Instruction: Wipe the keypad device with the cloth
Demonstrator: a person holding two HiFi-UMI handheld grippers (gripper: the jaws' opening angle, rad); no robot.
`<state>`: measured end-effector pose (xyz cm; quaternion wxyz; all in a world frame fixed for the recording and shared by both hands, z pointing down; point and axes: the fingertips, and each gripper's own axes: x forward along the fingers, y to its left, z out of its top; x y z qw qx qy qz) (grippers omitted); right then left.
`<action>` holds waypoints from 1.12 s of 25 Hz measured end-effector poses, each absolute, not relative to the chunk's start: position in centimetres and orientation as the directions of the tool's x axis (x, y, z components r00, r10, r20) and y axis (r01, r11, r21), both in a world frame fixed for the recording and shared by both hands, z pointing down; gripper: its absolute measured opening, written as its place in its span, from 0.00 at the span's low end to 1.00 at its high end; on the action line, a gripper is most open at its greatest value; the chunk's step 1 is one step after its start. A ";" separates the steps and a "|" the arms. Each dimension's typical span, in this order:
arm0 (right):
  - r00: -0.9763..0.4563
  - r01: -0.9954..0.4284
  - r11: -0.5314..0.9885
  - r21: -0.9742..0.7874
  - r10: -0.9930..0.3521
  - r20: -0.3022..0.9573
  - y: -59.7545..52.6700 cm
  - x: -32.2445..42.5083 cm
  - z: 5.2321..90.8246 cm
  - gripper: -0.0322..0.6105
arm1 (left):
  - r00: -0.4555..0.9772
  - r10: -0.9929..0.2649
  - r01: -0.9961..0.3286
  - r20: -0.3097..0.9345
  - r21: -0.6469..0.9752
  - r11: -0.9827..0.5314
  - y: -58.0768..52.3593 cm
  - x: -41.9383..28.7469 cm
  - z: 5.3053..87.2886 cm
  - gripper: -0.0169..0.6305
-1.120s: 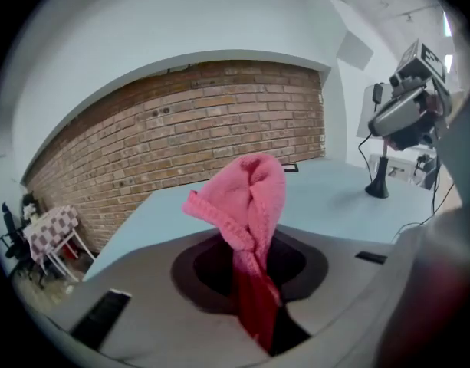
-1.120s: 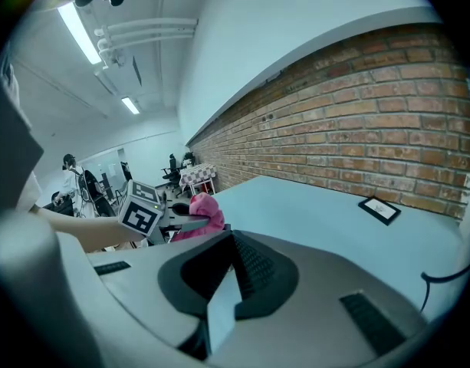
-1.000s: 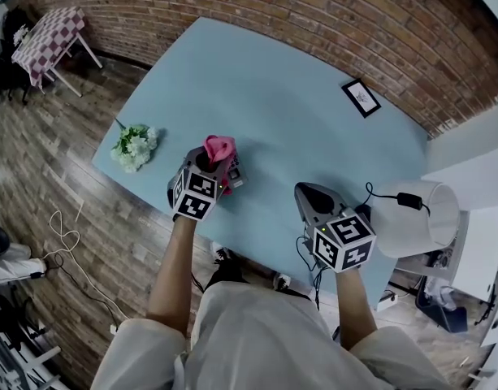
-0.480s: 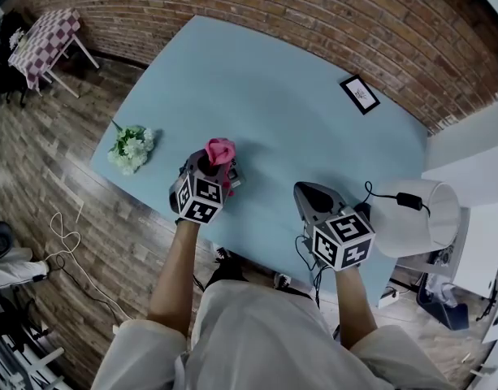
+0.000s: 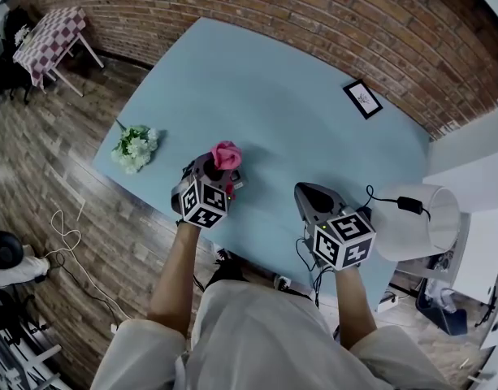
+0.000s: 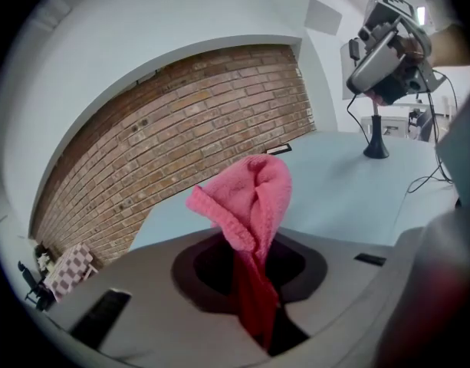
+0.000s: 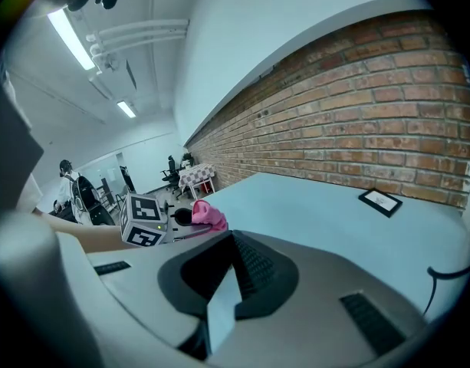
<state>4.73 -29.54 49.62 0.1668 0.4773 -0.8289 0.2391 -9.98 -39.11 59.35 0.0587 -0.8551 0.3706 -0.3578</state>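
Observation:
My left gripper [image 5: 215,169] is shut on a pink cloth [image 5: 226,154] and held over the near left part of the light-blue table [image 5: 265,88]. In the left gripper view the cloth [image 6: 254,198] stands bunched up out of the shut jaws. My right gripper [image 5: 314,200] hovers at the table's near edge, to the right of the left one. In the right gripper view a thin flat slab with a dark ribbed face [image 7: 223,301], which looks like the keypad device seen edge-on, is pinched between its jaws. The left gripper [image 7: 154,221] and the cloth [image 7: 208,215] show beyond it.
A bunch of white flowers [image 5: 133,146] lies at the table's left corner. A small framed picture [image 5: 361,98] lies at the far right near the brick wall. A white lamp [image 5: 415,216] with a black cable stands right of my right gripper. A checkered table [image 5: 47,39] stands on the floor far left.
My left gripper has turned and shifted slightly right and toward me with the cloth still in it. The right gripper has stayed put.

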 end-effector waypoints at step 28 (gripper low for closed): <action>-0.481 -0.876 0.422 -0.234 -0.717 0.505 -28.4 5.1 49.5 0.06 | 0.524 -0.470 -0.446 0.710 -0.241 -0.862 -32.6 -6.3 66.5 0.19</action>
